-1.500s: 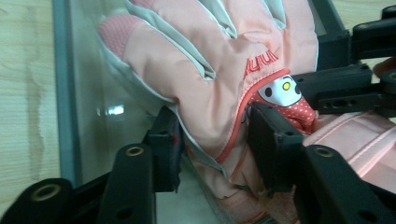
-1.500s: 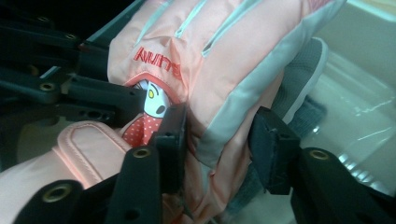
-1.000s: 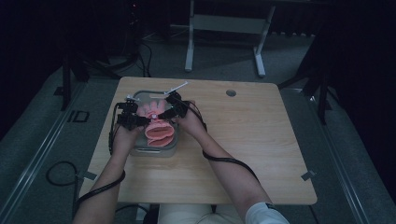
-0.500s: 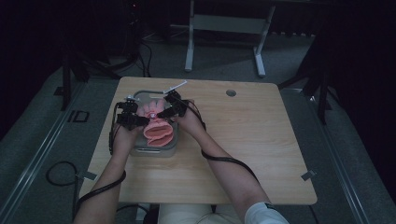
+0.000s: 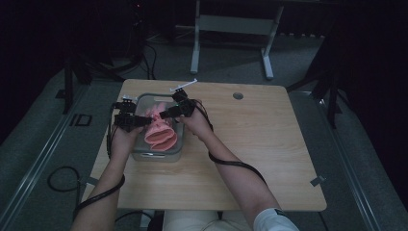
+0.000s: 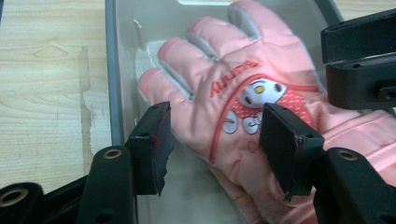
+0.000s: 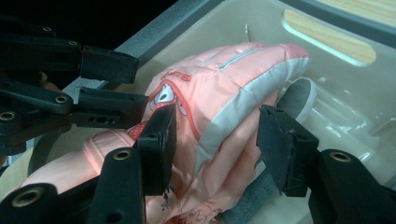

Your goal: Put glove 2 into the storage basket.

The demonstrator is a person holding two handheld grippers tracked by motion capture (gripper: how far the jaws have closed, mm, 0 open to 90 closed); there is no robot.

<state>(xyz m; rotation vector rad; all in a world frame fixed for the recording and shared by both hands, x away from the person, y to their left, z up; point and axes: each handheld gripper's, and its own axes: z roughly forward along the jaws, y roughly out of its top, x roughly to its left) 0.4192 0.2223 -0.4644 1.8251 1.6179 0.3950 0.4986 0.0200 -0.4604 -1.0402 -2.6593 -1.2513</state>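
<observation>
Two grippers at pink glove (image 6: 243, 93) in clear bin (image 6: 114, 84) | left gripper (image 6: 215, 140) jaws just widened, straddling glove, no clamp | right gripper (image 7: 215, 135) half-open around its edge, grip unclear.

One grey-rimmed clear plastic bin (image 5: 139, 155) at nine o'clock on the one wooden bench (image 5: 250, 159); inside, pink padded gloves (image 6: 243, 93), probably two; two black grippers.

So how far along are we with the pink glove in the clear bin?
Done: the pink padded glove lies inside the clear plastic bin on the wooden table. In hand: the left gripper, jaws just opening, and the right gripper both straddle it. Left: probably letting go fully and drawing both grippers back.
</observation>
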